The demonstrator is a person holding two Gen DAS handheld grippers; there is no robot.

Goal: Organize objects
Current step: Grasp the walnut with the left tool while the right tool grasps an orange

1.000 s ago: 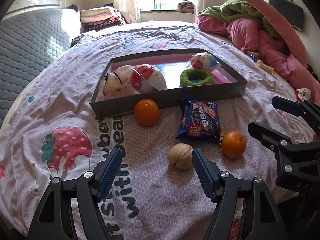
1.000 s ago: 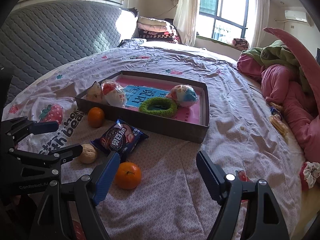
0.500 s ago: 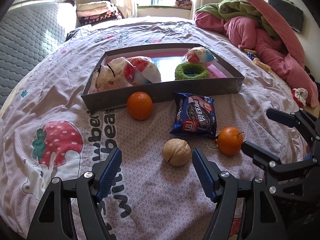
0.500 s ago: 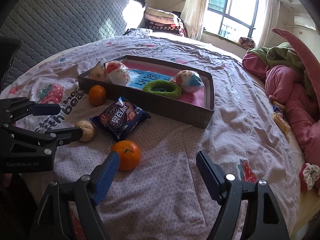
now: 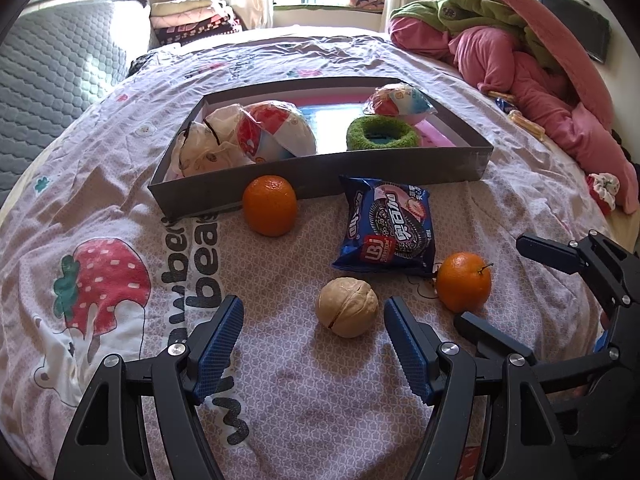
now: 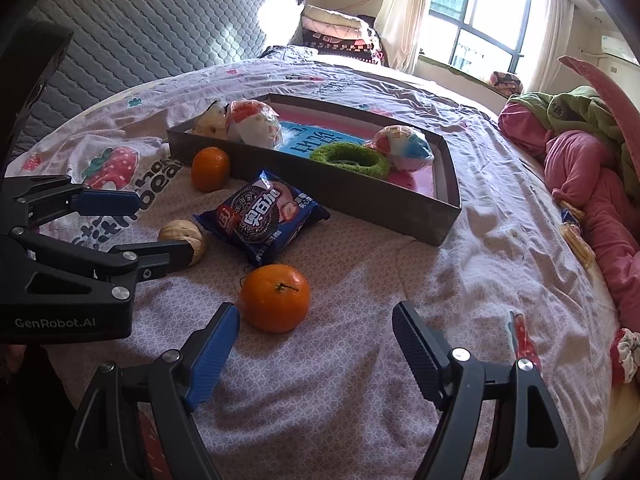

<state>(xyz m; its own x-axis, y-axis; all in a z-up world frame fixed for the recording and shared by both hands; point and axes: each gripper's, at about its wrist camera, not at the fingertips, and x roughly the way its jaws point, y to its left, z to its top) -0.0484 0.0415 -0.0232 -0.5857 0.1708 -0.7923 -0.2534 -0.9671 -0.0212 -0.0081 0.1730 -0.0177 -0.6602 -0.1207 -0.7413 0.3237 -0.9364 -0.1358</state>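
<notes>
Both tools gaping wide, gripping nothing: left tool (image 5: pixel 313 338) by the walnut (image 5: pixel 346 306), right tool (image 6: pixel 316 340) near an orange (image 6: pixel 275 297). Biscuit packet (image 5: pixel 387 229) flat on the bed (image 5: pixel 304 380) (long axis toward the tray (image 5: pixel 320 178)).

The bedsheet (image 5: pixel 120 208) carries large dark lettering beside a printed strawberry: in the left wrist view the fragments "wbe" and "bea" stand one above the other, with "w" and further letters running on below, cut off by the gripper; in the right wrist view "bear" can be made out. The blue cookie packet (image 5: pixel 386 226) bears a red patch reading "LBJ" and large white Chinese characters across a picture of a dark sandwich cookie; its smaller print is too fine to read. The body of the left gripper (image 6: pixel 158 230) is marked "GenRobot.AI" in pale letters. The box (image 6: pixel 340 188) has white Chinese characters on its blue floor, partly hidden.
</notes>
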